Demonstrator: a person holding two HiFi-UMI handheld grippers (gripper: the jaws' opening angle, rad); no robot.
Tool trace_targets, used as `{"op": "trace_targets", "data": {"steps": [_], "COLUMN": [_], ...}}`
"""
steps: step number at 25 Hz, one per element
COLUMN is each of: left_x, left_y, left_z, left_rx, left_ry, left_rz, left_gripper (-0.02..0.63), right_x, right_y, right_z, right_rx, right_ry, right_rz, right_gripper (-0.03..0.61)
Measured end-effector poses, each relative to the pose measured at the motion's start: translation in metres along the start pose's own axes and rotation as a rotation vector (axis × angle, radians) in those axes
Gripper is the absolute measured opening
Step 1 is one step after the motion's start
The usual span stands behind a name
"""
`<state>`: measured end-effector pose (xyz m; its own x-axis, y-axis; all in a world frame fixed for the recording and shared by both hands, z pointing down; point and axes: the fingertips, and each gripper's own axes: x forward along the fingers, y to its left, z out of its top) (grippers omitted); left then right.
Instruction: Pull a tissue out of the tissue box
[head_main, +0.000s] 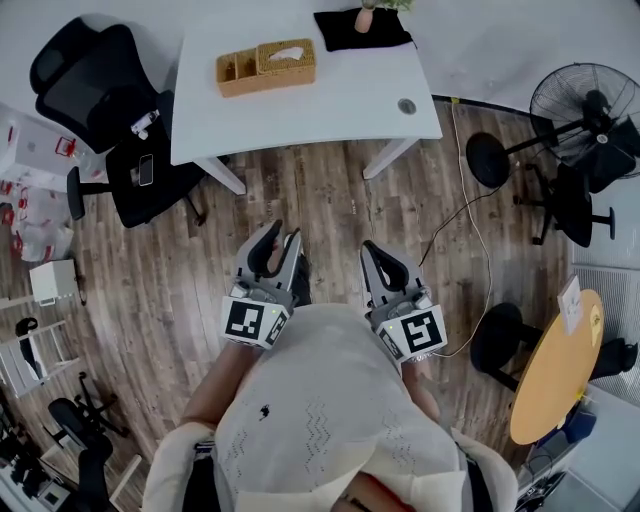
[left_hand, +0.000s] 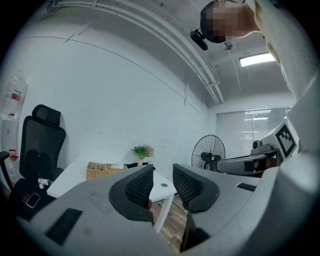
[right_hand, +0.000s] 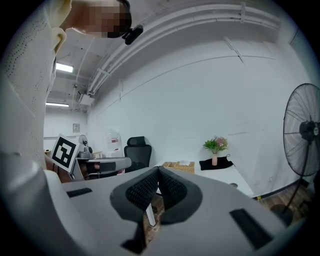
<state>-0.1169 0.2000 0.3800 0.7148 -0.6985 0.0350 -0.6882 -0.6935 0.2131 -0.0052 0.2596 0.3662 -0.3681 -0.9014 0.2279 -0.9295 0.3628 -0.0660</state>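
- Clearly we are at the very start: we stand on the wooden floor (head_main: 330, 200), well apart from the white desk (head_main: 330, 105), so the step in hand is the approach, and no reach has begun.
- Beside the desk sits a black office chair (head_main: 95, 95), which lies to the left of our path and, as we judge it, need not be touched.
- On the far part of the desk rests the woven tissue box (head_main: 286, 62), touching a matching open tray (head_main: 236, 72) on its left.
- Low in front of our body we hold the left gripper (head_main: 284, 240), its jaws a little apart with nothing between them.
- Next to it the right gripper (head_main: 374, 256) has its jaws pressed together at the tips, and we see nothing held in them.
- Smallest of all, a white tissue (head_main: 283, 52) pokes up from the slot in the box lid, untouched.
- Next, we judge, we must step to the desk and bring one gripper over the box with its jaws spread. It would pinch the raised tissue and draw it upward, perhaps with the other gripper steadying the box.
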Motion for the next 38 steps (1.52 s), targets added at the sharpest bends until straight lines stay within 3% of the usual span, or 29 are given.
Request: {"op": "trace_targets", "data": {"steps": [16,23,29,38], "left_x": [0.069,0.076,0.078,0.079], "left_y": [0.078,0.103,0.112,0.128], "left_z": [0.016,0.019,0.023,0.025], "left_rx": [-0.014,-0.029,-0.022,-0.016], "left_ry": [0.002,-0.003,-0.022,-0.022], "left_rz": [-0.022,-0.014,-0.018,-0.009], "left_gripper": [0.124,0.124,0.124,0.124], "right_x": [0.094,0.115,0.124,0.144], "right_y": [-0.030,-0.029,-0.030,-0.023], "right_z": [0.019,0.023,0.030,0.035], "right_rx": [0.001,0.000,0.112,0.071], "right_ry": [0.024,0.029,-0.019,-0.013], "right_rz": [-0.024,-0.028,-0.018,-0.002], "right_gripper": [0.002,0.002,0.002,0.002]}}
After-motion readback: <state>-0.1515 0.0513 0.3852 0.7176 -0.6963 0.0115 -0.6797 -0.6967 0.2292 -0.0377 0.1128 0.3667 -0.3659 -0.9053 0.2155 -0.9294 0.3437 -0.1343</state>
